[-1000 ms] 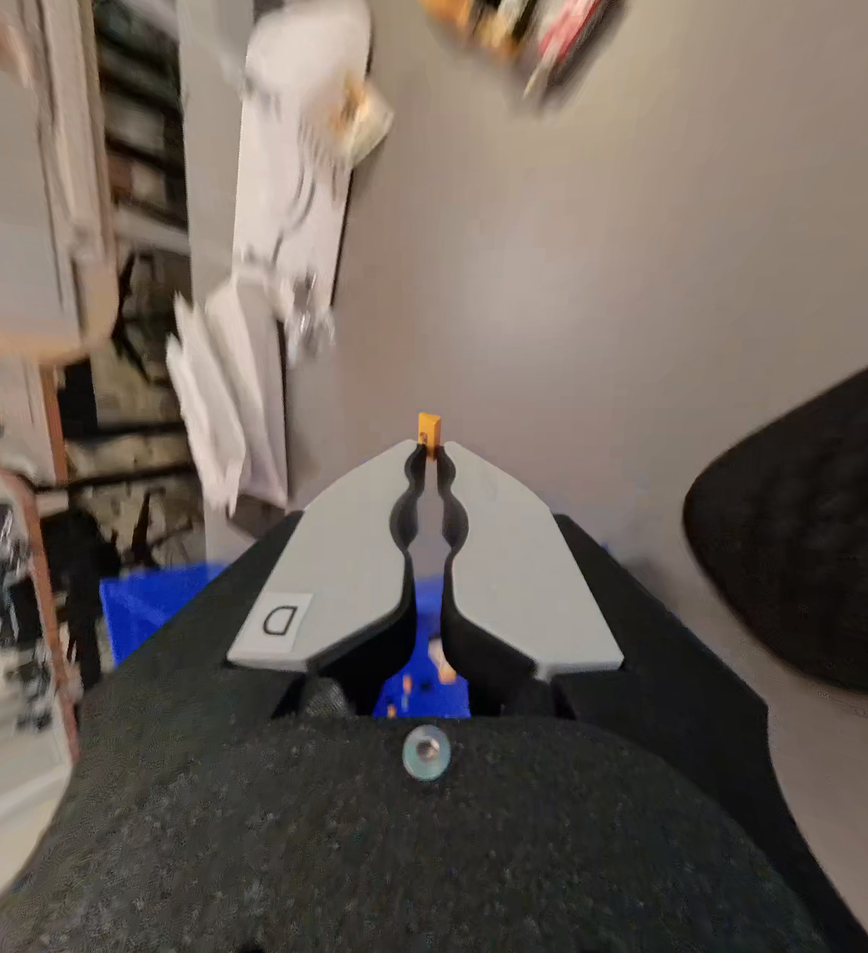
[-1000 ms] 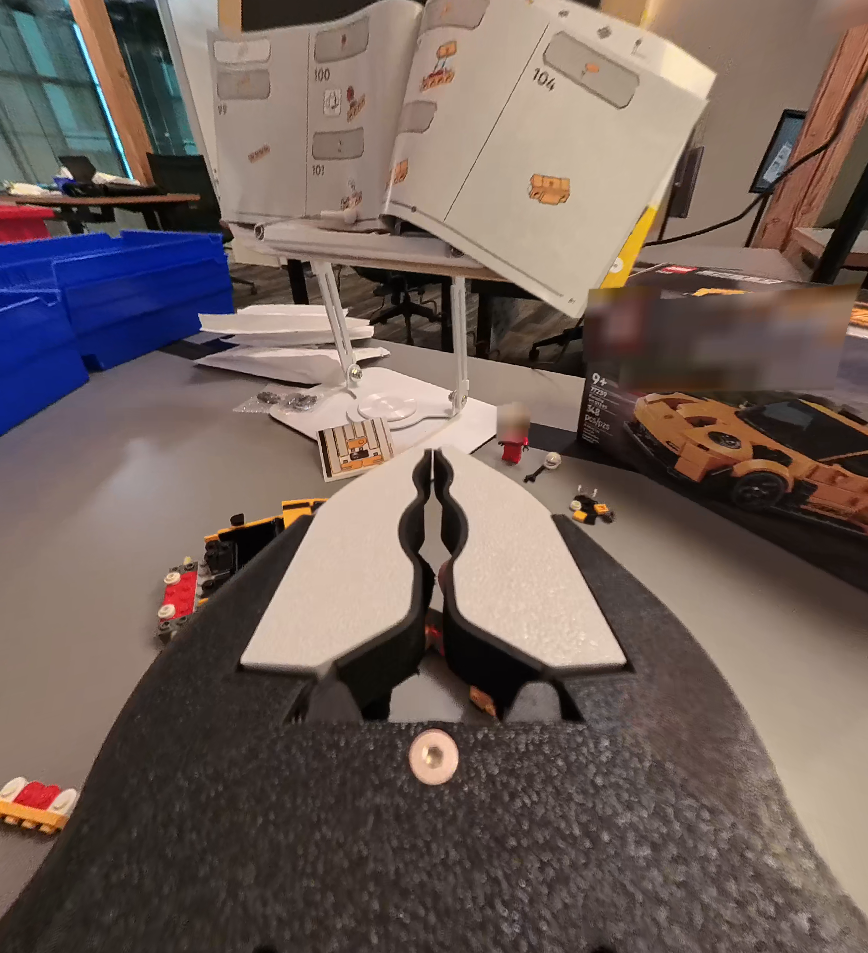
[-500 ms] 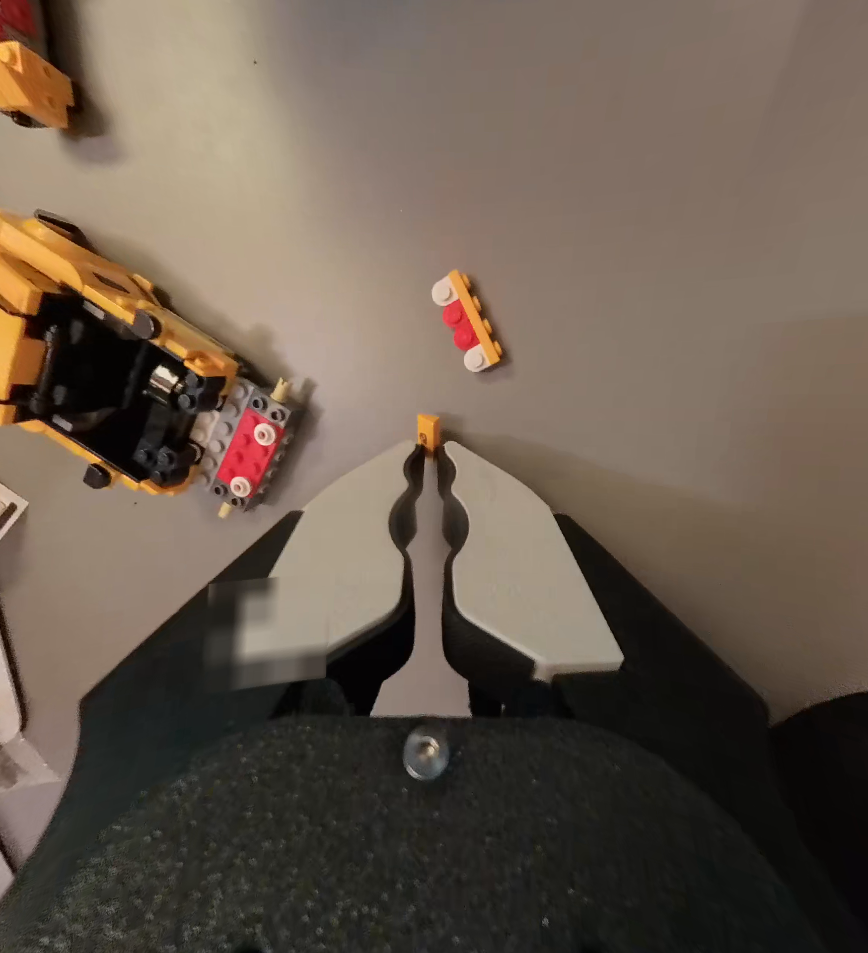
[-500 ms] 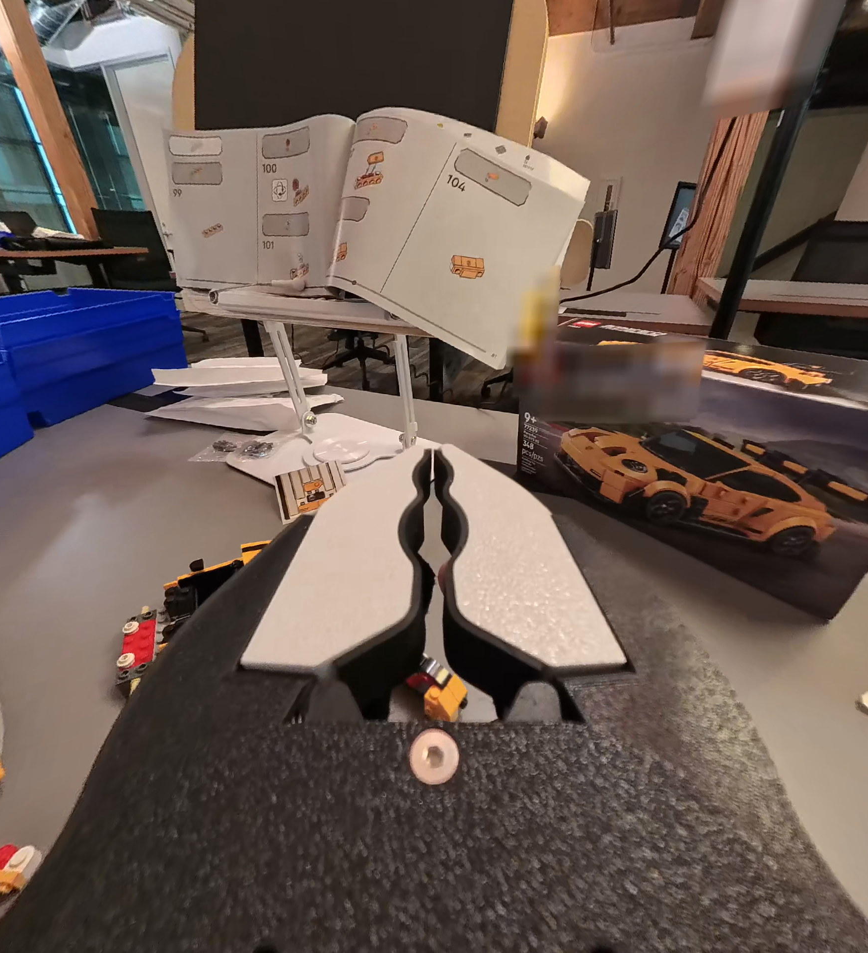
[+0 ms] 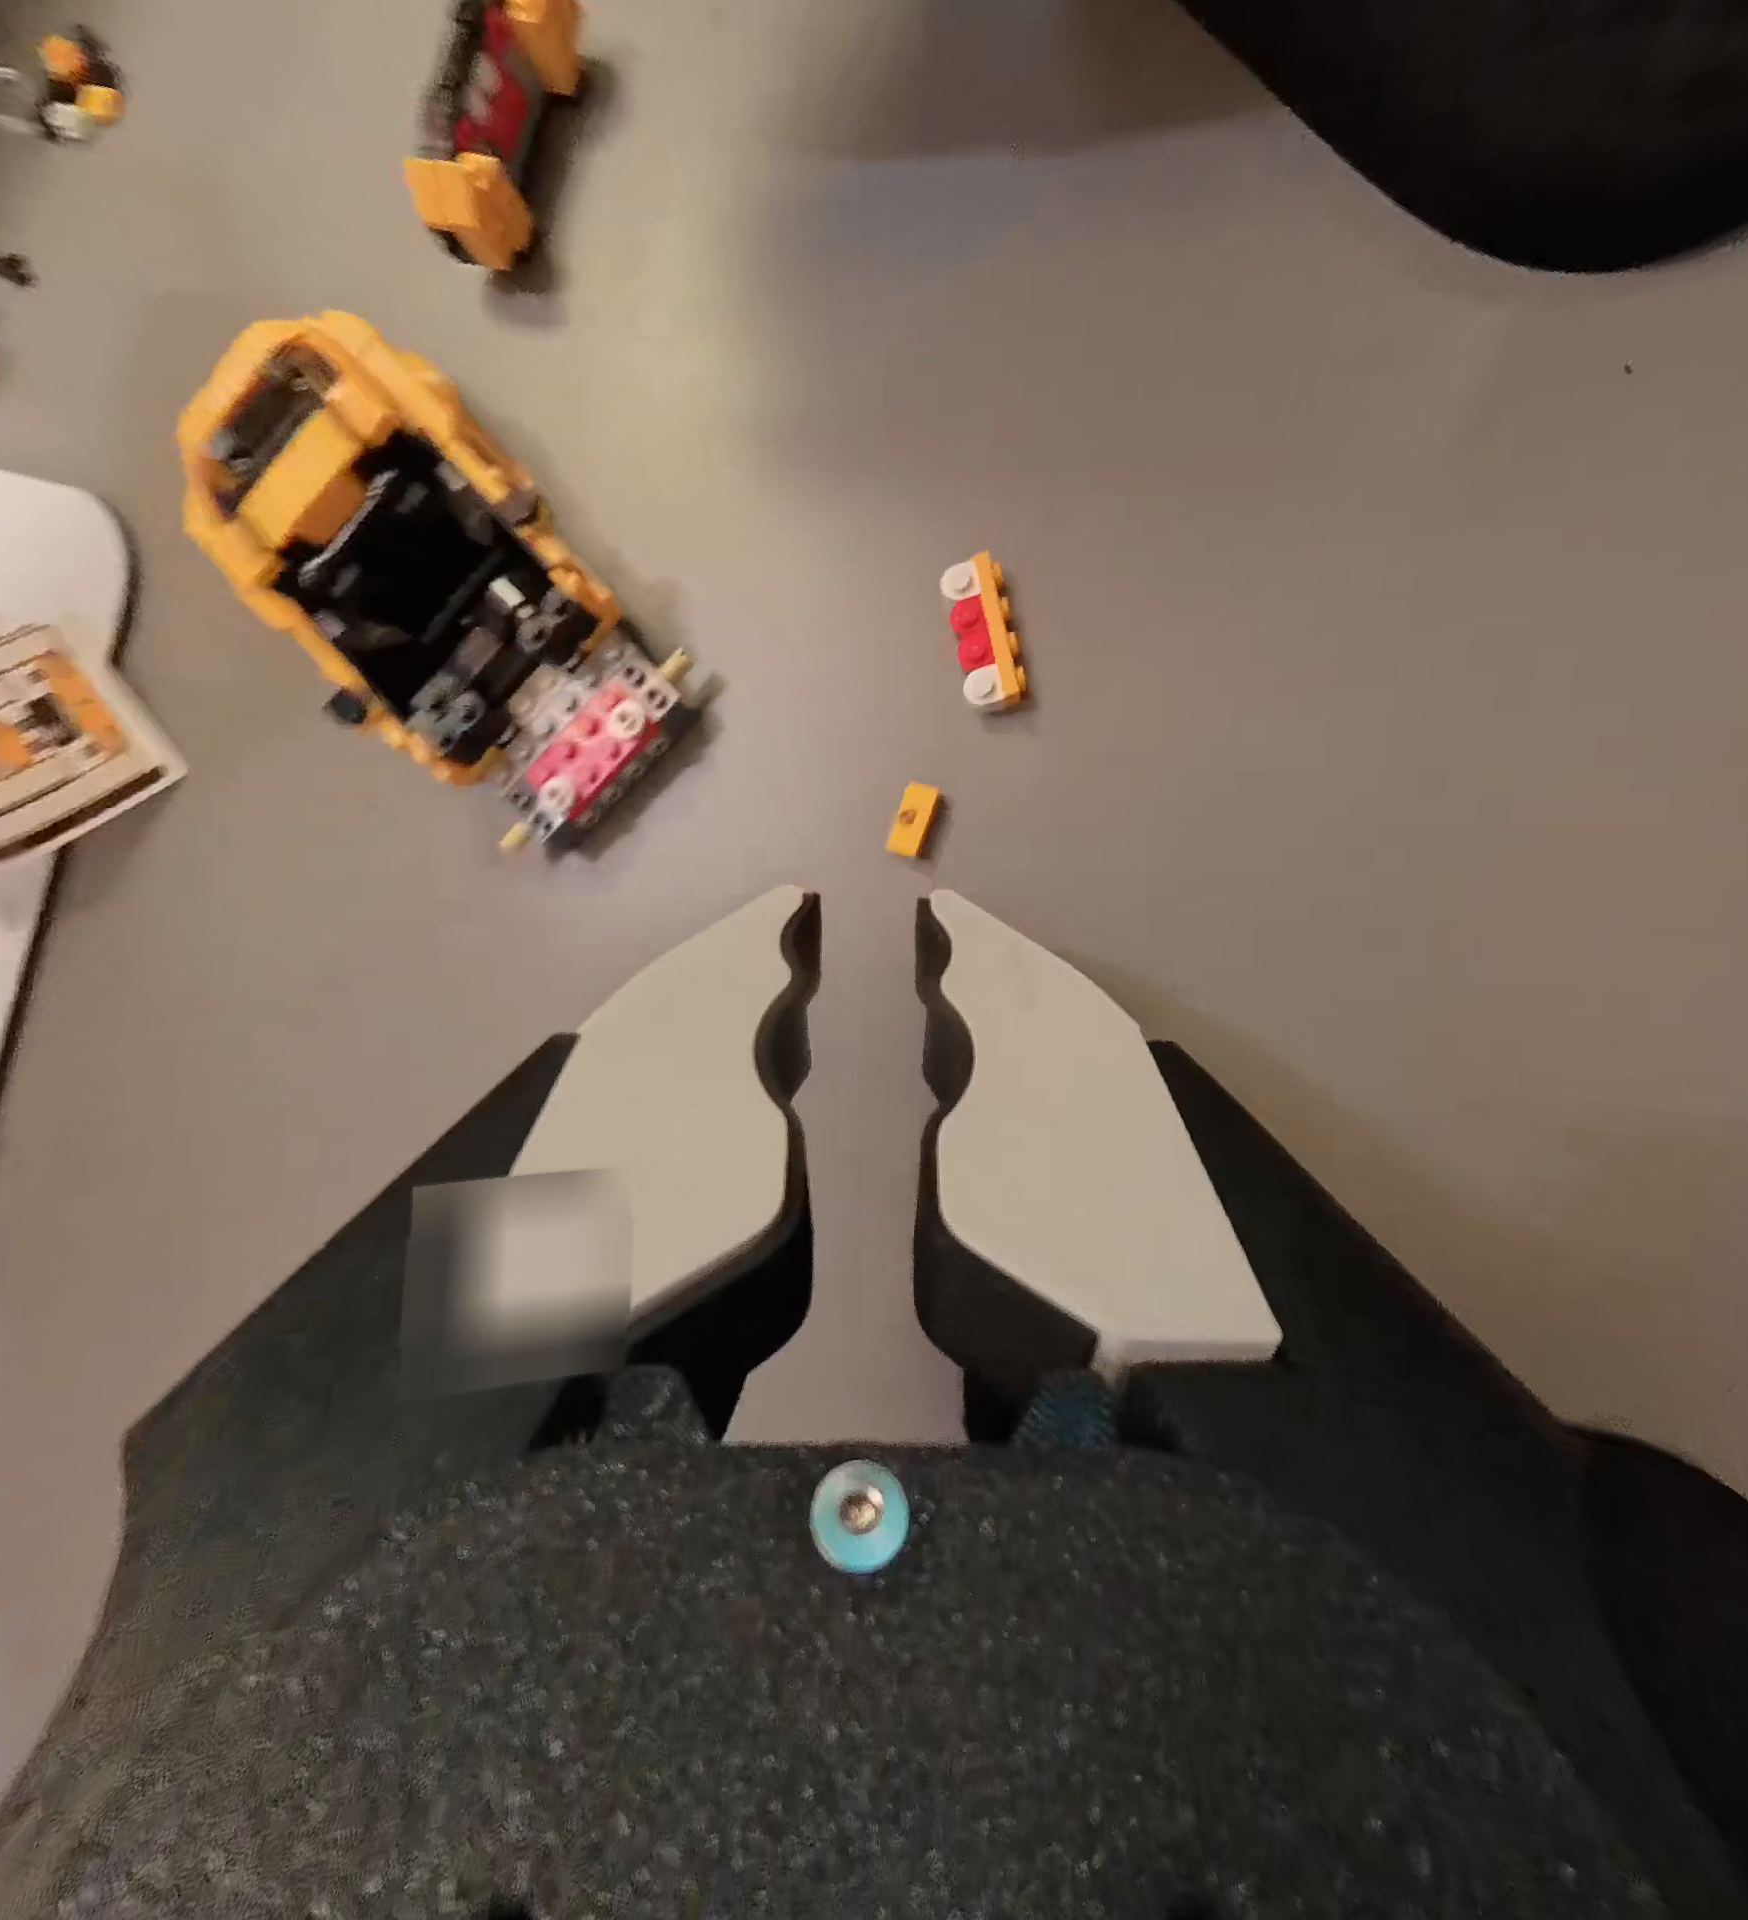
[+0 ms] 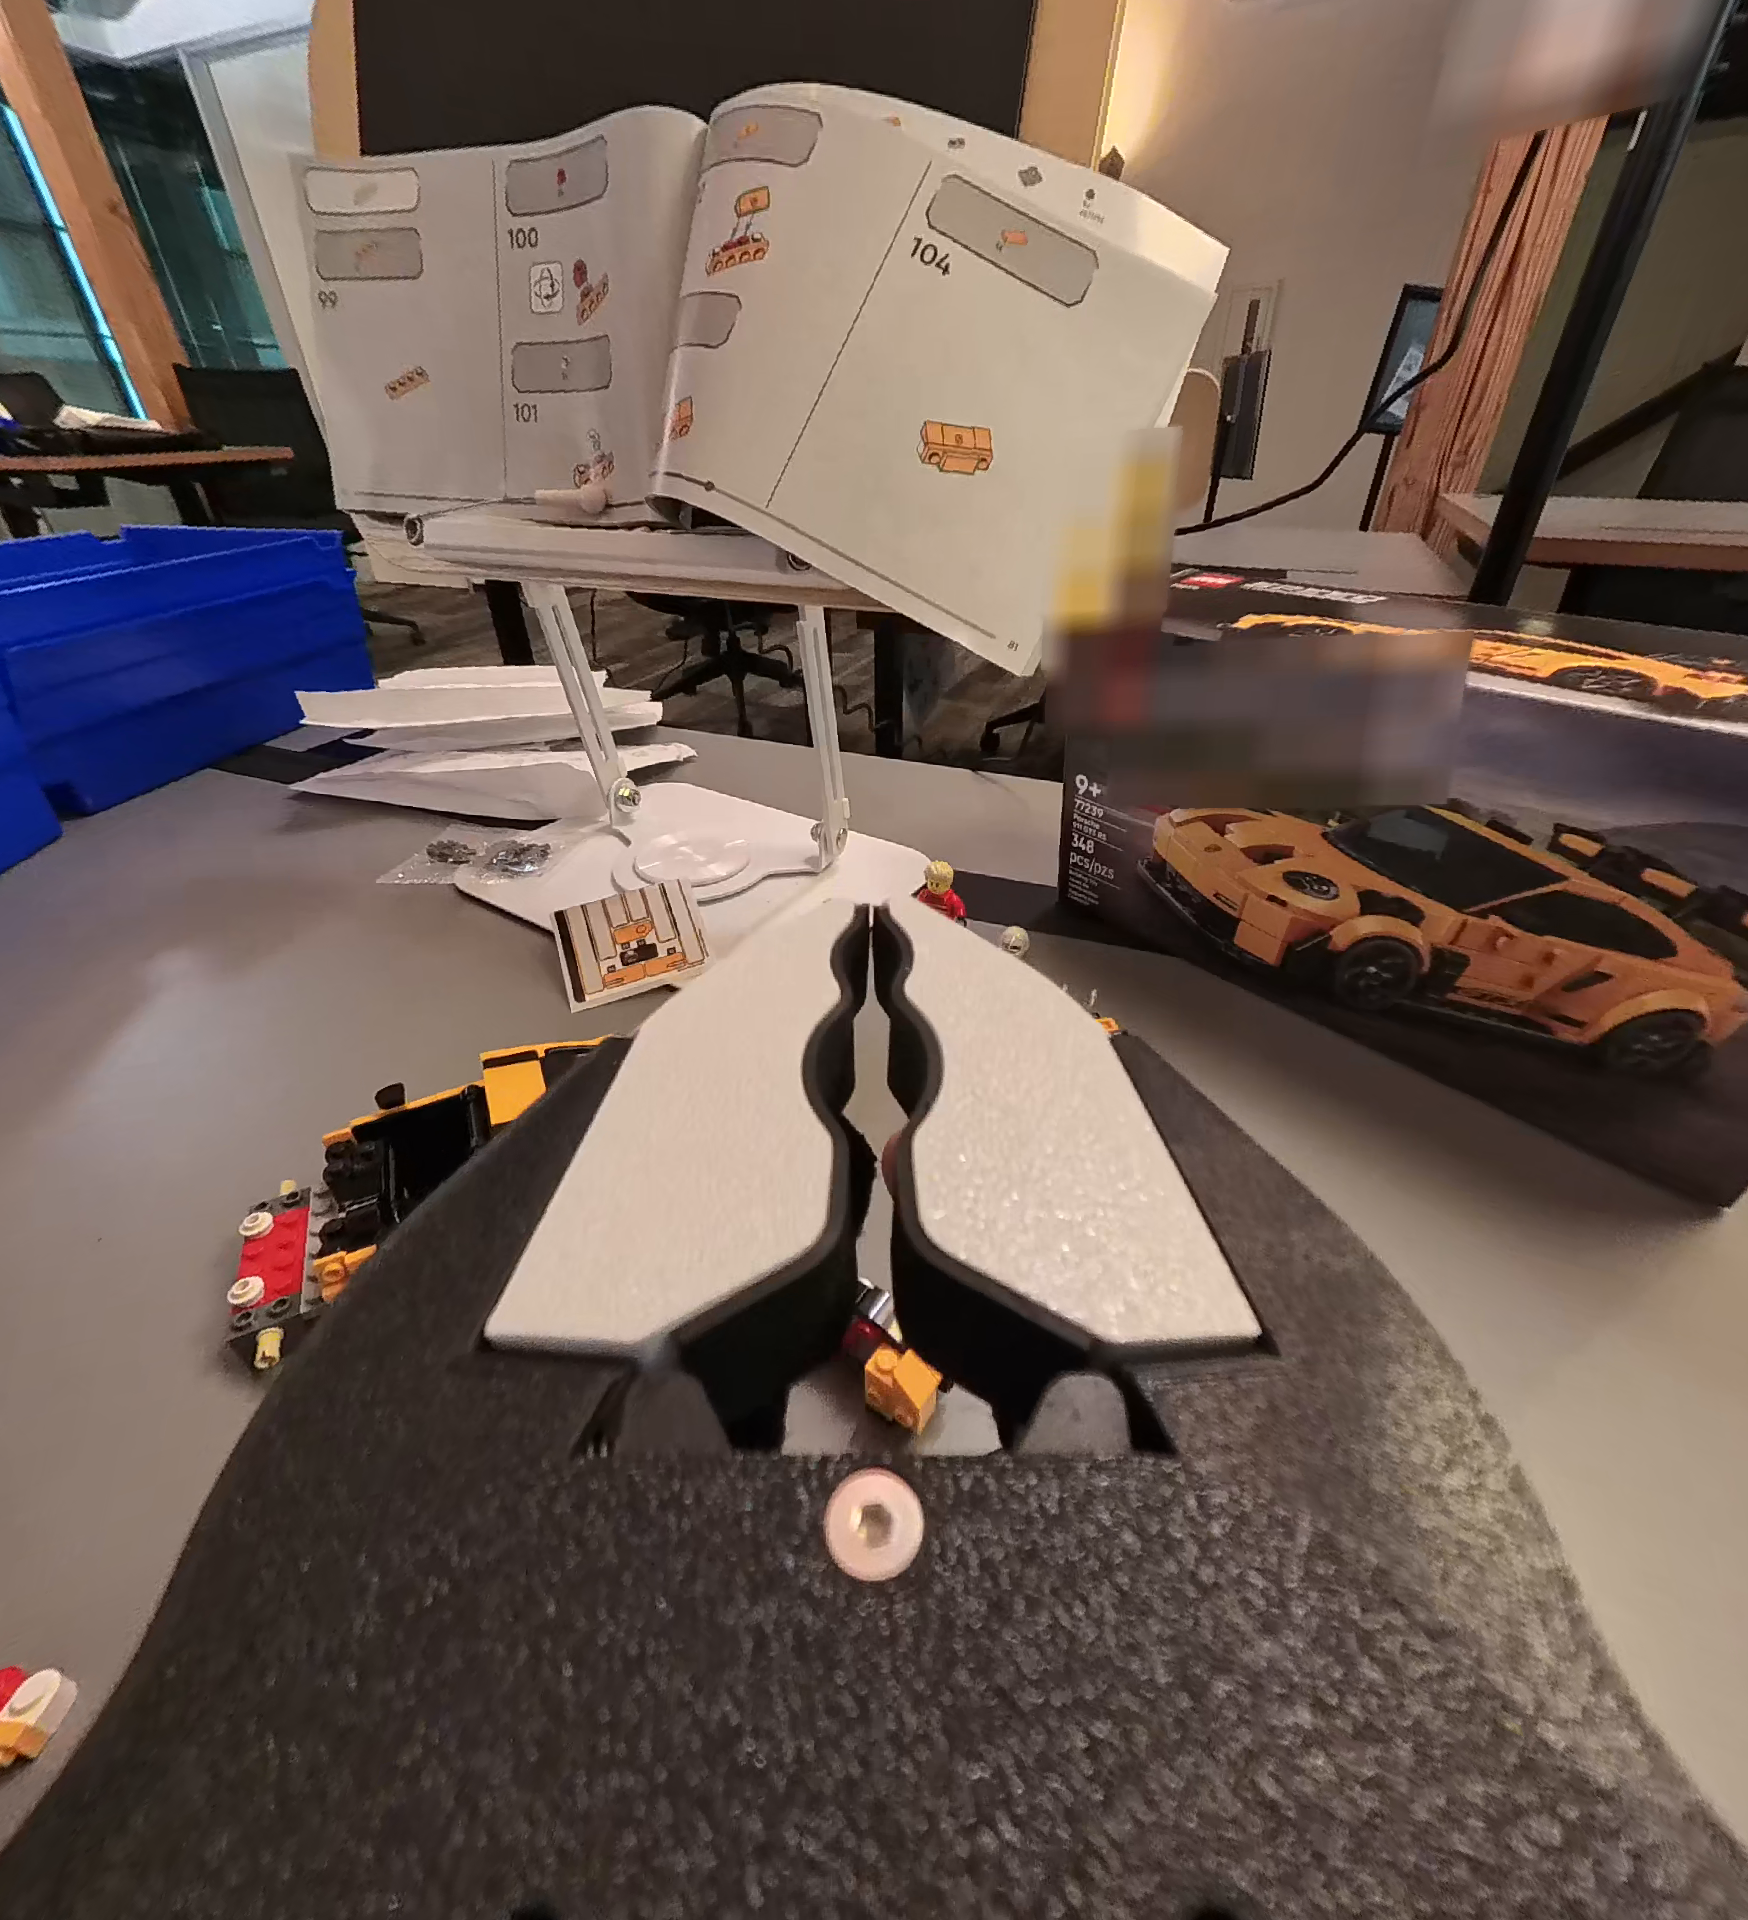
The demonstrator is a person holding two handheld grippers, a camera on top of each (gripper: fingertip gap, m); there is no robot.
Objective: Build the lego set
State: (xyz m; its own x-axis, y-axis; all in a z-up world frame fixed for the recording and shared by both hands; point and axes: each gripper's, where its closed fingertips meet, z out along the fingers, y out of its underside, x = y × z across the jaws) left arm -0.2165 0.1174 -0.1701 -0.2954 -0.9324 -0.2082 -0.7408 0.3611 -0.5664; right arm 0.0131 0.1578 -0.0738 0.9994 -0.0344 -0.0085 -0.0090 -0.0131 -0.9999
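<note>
Orange piece (image 5: 912, 820) beyond parted left tongs (image 5: 867, 900)

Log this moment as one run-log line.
left gripper: open, empty | small orange piece: on table, just beyond jaws | right gripper: shut, empty | car body: untouched

Right gripper (image 6: 871, 914) fingertips nearly touching, above grey table (image 6: 122, 997); orange part-built car (image 6: 402, 1153) at left, open instruction booklet (image 6: 745, 312) on white stand (image 6: 704, 727) behind, set box (image 6: 1472, 883) right
</note>
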